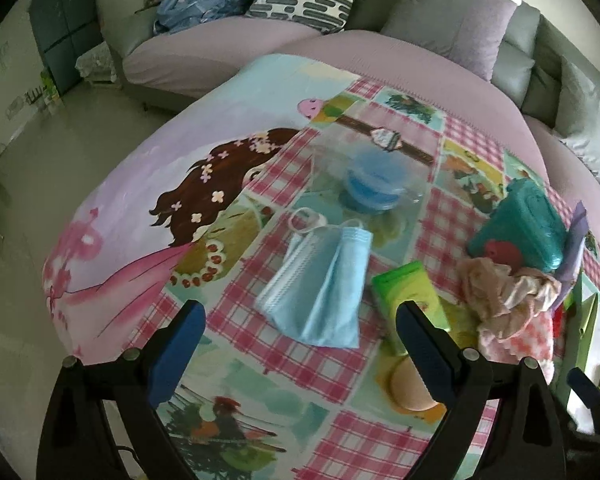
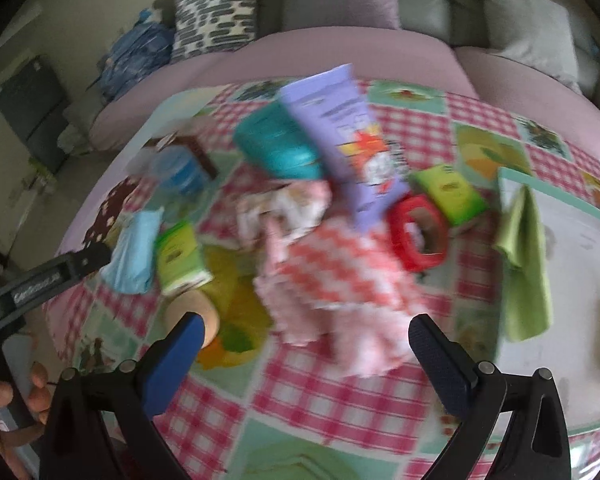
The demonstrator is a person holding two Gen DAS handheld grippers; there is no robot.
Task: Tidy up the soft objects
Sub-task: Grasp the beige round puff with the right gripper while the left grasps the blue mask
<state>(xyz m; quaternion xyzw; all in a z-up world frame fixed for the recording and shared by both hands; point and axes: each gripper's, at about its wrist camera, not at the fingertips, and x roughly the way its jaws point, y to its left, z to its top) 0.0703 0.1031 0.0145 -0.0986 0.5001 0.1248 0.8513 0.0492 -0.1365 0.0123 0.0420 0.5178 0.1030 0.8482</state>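
Both tongs open above a crowded patchwork cloth, soft things lying among packets.

The left tongs [image 1: 298, 344] stand open and hold nothing; just ahead of them lies the blue face mask [image 1: 320, 284], folded, its long axis running from near the tongs away toward the far side, ear loops at the far end. Beyond it stands a clear tub of blue masks [image 1: 374, 184]. To its right a green packet [image 1: 410, 300] lies close, then a crumpled pink cloth [image 1: 500, 300] and a teal wipes pack [image 1: 528, 228]. The right tongs [image 2: 306, 344] are open too, empty, over the pink checked cloth [image 2: 332, 280], which is bunched with no clear direction. Around it are a purple pouch [image 2: 352, 136], a red ring [image 2: 418, 232] and a green towel [image 2: 526, 264] draped lengthwise over the edge of a white tray [image 2: 580, 248]. The right view is blurred.
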